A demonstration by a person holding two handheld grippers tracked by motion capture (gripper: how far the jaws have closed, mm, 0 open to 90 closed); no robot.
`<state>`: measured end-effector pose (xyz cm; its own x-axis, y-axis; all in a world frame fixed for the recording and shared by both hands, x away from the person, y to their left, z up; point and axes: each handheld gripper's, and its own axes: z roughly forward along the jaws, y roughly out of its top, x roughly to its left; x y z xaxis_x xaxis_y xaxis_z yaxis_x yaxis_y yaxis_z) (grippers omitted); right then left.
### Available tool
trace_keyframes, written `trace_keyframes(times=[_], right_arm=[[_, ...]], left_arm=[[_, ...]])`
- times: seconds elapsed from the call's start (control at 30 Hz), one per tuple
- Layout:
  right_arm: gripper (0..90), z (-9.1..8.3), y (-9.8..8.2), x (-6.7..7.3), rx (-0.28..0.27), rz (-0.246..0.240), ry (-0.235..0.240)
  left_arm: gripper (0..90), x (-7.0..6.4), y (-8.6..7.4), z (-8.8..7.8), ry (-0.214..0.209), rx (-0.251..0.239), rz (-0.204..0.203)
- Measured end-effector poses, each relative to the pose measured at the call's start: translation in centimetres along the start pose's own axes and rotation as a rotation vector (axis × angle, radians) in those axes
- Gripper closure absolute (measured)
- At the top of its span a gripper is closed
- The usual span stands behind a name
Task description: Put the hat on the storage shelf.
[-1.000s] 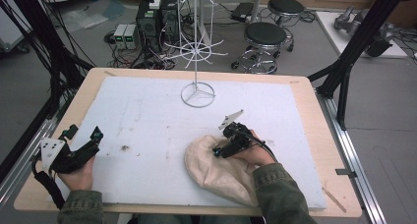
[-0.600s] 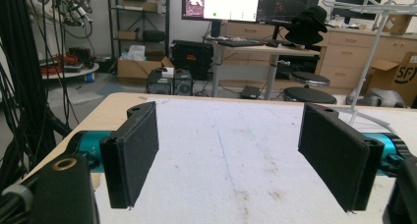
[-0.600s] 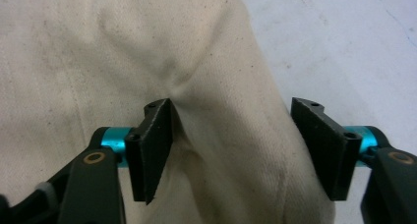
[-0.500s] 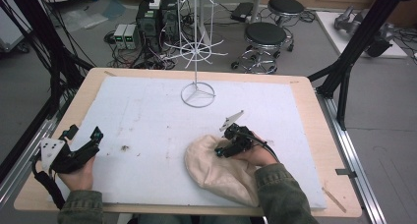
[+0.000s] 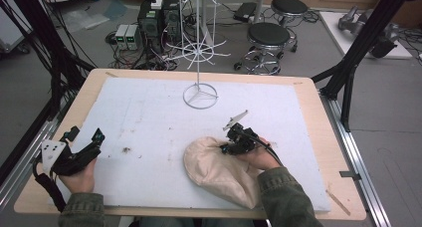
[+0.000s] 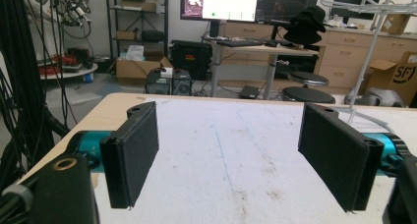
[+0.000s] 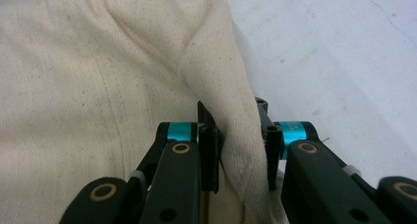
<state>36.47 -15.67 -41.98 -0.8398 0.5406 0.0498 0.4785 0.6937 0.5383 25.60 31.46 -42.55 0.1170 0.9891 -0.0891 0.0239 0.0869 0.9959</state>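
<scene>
A cream cloth [image 5: 211, 170] lies crumpled on the white mat near the front edge, right of the middle. My right gripper [image 5: 226, 148] points down into its upper right edge. In the right gripper view the jaws have just been closing, and my right gripper [image 7: 241, 155] now pinches a raised fold of the cloth [image 7: 98, 86] between its pads. At the front left corner my left gripper [image 5: 85, 135] rests low in the person's hand. In its own view my left gripper [image 6: 236, 165] stands wide open with only bare mat between the jaws.
A white wire stand [image 5: 200, 95] with a ring base rises at the back middle of the white mat [image 5: 149, 107]. The mat covers a wooden table [image 5: 318, 117]. Black frame posts stand at both sides. Stools and boxes are on the floor beyond.
The right gripper's jaws have drawn together on the cloth's edge, and the hand has hardly shifted. The left hand is still.
</scene>
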Motion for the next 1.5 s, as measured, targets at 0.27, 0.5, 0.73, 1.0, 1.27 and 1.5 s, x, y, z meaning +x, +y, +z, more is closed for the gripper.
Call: trace_keyframes(times=[0.27,0.5,0.73,1.0,1.27,1.5], right_arm=[[77.6,-0.2,-0.1,-0.1,-0.006,0.036,0.019],[77.5,-1.1,-0.3,-0.4,-0.051,0.057,0.01],[77.3,-3.0,-0.6,-0.6,-0.134,0.109,-0.021],[77.2,-5.3,-0.9,-0.5,-0.268,0.155,-0.077],[76.9,-8.2,-1.2,-0.1,-0.502,0.184,-0.115],[76.4,-10.2,-1.7,-0.1,-0.681,0.241,-0.183]], left_arm=[[23.5,0.0,0.0,0.0,0.0,0.002,0.0],[23.6,0.0,0.0,0.0,-0.004,0.005,0.001],[23.6,-0.1,0.0,0.0,-0.012,0.003,-0.003],[23.6,-0.2,-0.1,-0.1,-0.025,-0.001,-0.027],[23.6,-0.4,-0.1,-0.2,-0.029,-0.005,-0.036],[23.6,-0.4,0.0,-0.4,-0.026,-0.007,-0.034]])
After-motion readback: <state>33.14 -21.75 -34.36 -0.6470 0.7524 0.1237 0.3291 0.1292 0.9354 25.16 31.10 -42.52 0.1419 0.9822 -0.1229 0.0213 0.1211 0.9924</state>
